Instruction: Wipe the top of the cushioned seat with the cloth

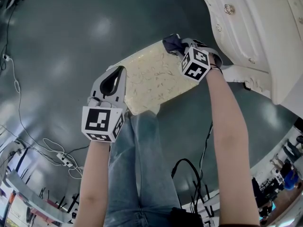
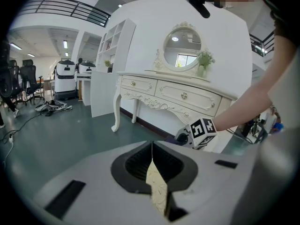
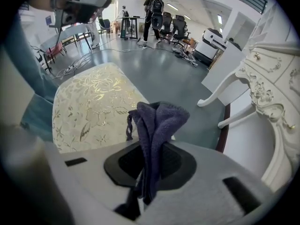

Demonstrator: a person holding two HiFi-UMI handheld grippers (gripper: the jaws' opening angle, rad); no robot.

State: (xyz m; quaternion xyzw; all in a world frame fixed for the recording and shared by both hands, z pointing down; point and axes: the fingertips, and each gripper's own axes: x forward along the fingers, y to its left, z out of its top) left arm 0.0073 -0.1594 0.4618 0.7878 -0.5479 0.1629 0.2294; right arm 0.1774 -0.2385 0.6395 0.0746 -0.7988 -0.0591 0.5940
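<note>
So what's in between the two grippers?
The cream patterned cushioned seat fills that stretch, as the head view shows. The left gripper pinches one end of it. The right gripper, holding the purple cloth, is at the other end.

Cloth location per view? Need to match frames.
Head view: cloth at the far corner of the cushioned seat, in the right gripper.
Left gripper view: small dark patch beside the marker cube, probably the cloth.
Right gripper view: centre, cloth clamped between the jaws.
Shared landmark: cushioned seat, gold-patterned, in all three.
</note>
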